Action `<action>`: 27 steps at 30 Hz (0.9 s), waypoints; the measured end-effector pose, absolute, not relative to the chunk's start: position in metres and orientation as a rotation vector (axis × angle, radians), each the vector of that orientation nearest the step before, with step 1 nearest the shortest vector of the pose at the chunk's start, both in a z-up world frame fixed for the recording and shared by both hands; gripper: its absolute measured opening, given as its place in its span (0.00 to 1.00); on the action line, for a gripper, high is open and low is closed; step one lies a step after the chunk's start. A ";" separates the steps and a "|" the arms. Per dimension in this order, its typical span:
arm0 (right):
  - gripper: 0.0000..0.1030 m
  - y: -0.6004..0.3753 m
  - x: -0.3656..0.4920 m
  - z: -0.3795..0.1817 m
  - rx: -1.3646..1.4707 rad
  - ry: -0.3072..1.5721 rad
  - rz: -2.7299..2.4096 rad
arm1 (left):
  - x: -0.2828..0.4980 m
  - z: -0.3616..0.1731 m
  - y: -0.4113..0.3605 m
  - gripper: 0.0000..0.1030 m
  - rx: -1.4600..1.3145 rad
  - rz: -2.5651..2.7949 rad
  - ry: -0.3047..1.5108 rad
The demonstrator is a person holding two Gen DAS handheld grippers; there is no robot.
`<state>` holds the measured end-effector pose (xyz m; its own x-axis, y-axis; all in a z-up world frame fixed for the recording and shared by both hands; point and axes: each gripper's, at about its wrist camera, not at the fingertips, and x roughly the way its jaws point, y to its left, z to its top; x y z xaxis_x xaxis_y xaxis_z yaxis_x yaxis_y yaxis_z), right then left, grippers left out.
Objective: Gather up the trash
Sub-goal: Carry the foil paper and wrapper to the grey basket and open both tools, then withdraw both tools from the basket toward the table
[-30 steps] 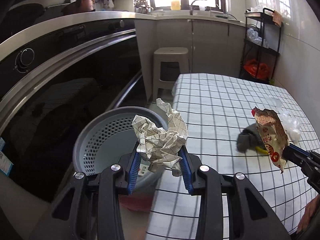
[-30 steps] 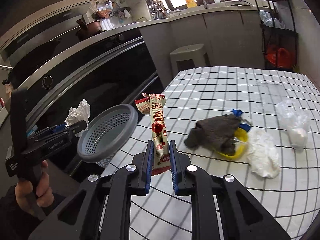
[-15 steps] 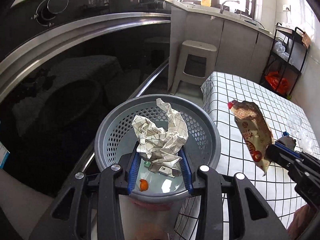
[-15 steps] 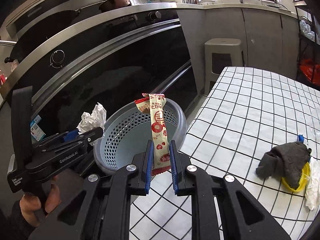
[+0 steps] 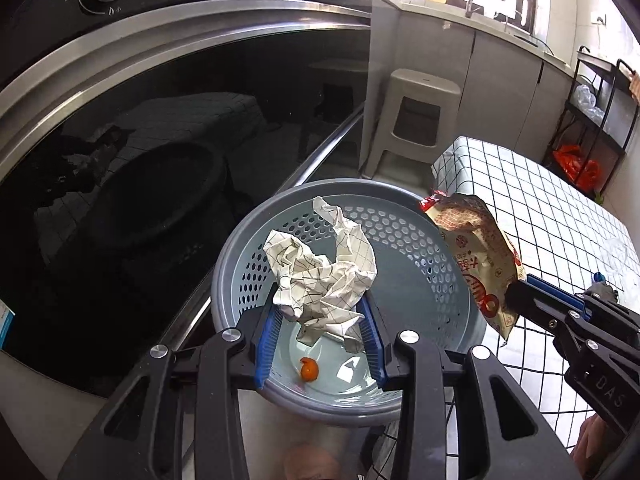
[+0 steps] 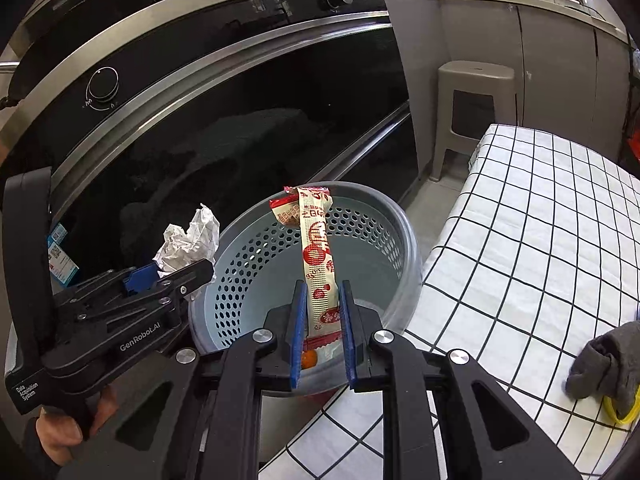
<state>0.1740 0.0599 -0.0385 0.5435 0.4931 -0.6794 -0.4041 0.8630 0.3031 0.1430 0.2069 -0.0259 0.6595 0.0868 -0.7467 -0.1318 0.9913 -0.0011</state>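
My left gripper is shut on a crumpled checked paper ball and holds it over the grey perforated trash basket. In the right wrist view the paper ball sits at the basket's left rim. My right gripper is shut on a red-and-cream snack wrapper and holds it upright over the basket. The wrapper also shows in the left wrist view, at the basket's right rim. A small orange scrap lies on the basket's bottom.
The basket stands beside a table with a checked cloth. A grey rag on a yellow ring lies on the table. A black oven front is behind the basket, a beige stool farther back.
Both grippers have moved in closer over the basket with their loads. The basket fills more of both views. Both stay shut on their trash.
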 end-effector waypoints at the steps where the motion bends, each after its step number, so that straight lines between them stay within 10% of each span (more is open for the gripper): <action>1: 0.16 0.062 0.176 -0.039 0.112 0.845 0.535 | 0.144 -0.027 0.208 0.36 -0.059 0.125 0.846; 17: 0.17 0.075 0.186 -0.037 0.099 0.841 0.525 | 0.149 -0.028 0.219 0.55 -0.093 0.140 0.853; 20: 0.61 0.072 0.183 -0.034 0.118 0.816 0.510 | 0.147 -0.027 0.221 0.69 -0.099 0.155 0.841; 27: 0.63 0.070 0.176 -0.030 0.108 0.787 0.502 | 0.145 -0.026 0.225 0.77 -0.113 0.166 0.836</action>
<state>0.1764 0.0697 -0.0300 0.5957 0.4708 -0.6508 -0.3918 0.8776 0.2762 0.1446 0.2254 -0.0256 0.6584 0.1021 -0.7457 -0.1906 0.9811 -0.0340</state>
